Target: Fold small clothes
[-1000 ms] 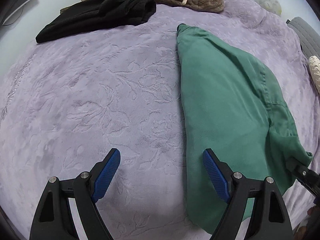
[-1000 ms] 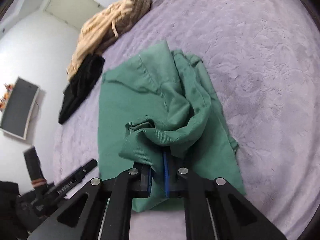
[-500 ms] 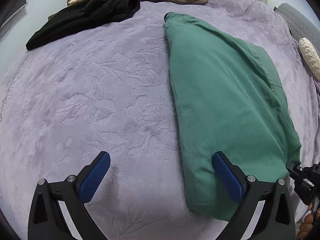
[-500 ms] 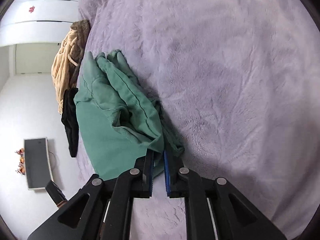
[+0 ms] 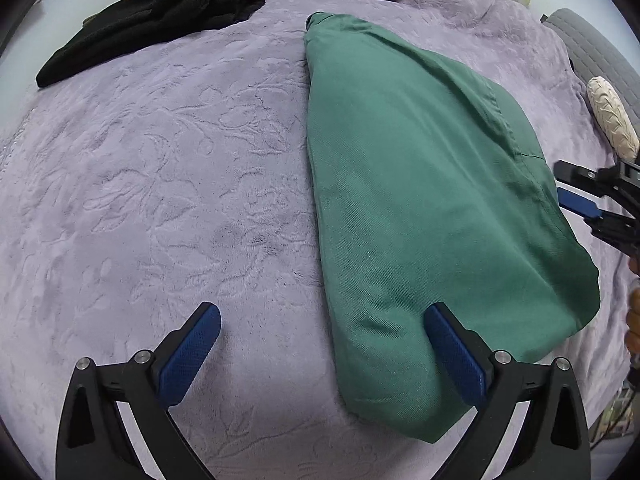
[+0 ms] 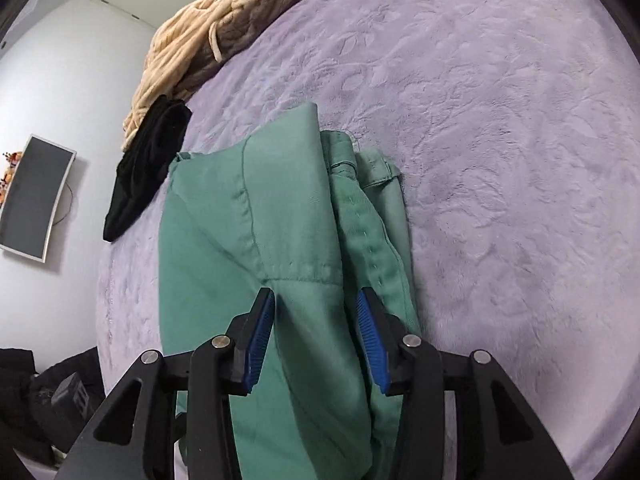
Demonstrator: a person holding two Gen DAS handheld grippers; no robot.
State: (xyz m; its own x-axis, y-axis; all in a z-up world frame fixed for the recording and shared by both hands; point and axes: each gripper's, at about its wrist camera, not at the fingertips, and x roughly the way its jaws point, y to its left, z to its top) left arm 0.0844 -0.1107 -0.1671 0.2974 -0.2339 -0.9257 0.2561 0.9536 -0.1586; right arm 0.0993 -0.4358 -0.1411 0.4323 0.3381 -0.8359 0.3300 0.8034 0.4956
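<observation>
Left gripper point(image 5: 322, 330): jaws wide apart, one pad over folded green cotton garment point(image 5: 420, 200). Right gripper point(image 6: 316, 322): jaws parted, straddling garment's seam w/o clamping. Garment lies on embossed lilac plush bed cover point(image 5: 160, 184); black garment point(image 5: 152, 20) beyond.

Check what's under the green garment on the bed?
The green garment lies on the purple embossed blanket, which shows all around it. Its folded layers are stacked along one edge. Anything between those layers or beneath the cloth is covered.
</observation>
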